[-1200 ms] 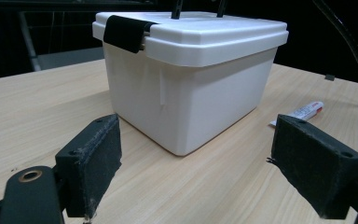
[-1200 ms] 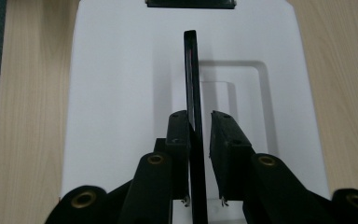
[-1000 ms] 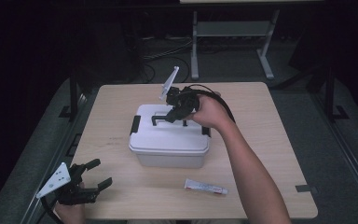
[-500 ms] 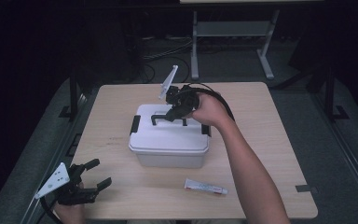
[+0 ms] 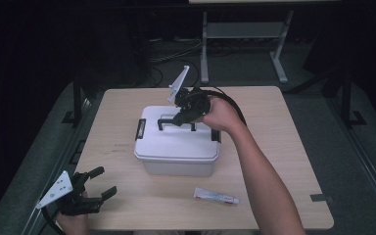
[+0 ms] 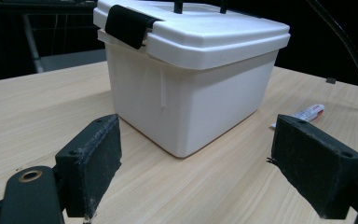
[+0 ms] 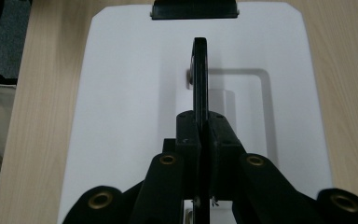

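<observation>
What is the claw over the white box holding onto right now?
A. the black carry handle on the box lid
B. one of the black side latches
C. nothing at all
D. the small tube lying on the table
A: in the right gripper view the right claw has its jaws pressed together on the raised black handle of the white box, while the tube lies untouched on the table.
</observation>
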The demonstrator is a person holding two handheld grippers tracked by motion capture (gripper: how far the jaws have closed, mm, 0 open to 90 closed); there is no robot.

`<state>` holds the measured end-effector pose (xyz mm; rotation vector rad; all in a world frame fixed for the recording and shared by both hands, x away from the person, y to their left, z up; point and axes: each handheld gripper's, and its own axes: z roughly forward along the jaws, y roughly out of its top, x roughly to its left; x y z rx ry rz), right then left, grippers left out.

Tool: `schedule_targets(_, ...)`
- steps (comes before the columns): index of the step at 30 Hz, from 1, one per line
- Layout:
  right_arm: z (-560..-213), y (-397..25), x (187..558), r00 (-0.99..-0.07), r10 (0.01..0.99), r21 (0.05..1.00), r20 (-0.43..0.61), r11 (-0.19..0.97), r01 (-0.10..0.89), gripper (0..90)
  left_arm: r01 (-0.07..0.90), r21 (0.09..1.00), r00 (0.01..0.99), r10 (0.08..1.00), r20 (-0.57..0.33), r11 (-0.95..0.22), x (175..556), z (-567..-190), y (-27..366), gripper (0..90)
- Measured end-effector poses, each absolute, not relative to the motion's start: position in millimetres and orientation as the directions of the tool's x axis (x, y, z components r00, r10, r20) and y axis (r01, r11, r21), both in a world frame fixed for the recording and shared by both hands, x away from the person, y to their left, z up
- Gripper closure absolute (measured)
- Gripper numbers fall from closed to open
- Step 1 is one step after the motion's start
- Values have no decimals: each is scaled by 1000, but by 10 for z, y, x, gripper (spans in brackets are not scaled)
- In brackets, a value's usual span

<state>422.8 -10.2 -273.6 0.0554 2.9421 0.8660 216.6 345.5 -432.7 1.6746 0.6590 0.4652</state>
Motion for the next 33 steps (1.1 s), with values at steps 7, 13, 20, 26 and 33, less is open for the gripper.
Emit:
schedule_targets(7,-2682,-134,4190,-996,52,555,-67,832,6,842,169,978,758,650,-49,-123,2165,-4327,3453,157)
schedule_targets(13,-2622,-167,4150,-996,50,571,-69,821,1,842,171,977,759,650,-48,-127,2169,-4328,3450,157)
schedule_targets(20,-2530,-236,4099,-995,57,584,-83,812,-2,842,170,977,758,651,-47,-128,2169,-4328,3449,157)
schedule_targets(26,-2462,-339,4068,-994,68,586,-82,811,7,842,167,977,759,649,-44,-130,2172,-4327,3443,157)
schedule_targets(33,-2361,-484,4017,-993,80,578,-89,816,14,842,169,977,759,649,-44,-132,2175,-4329,3438,157)
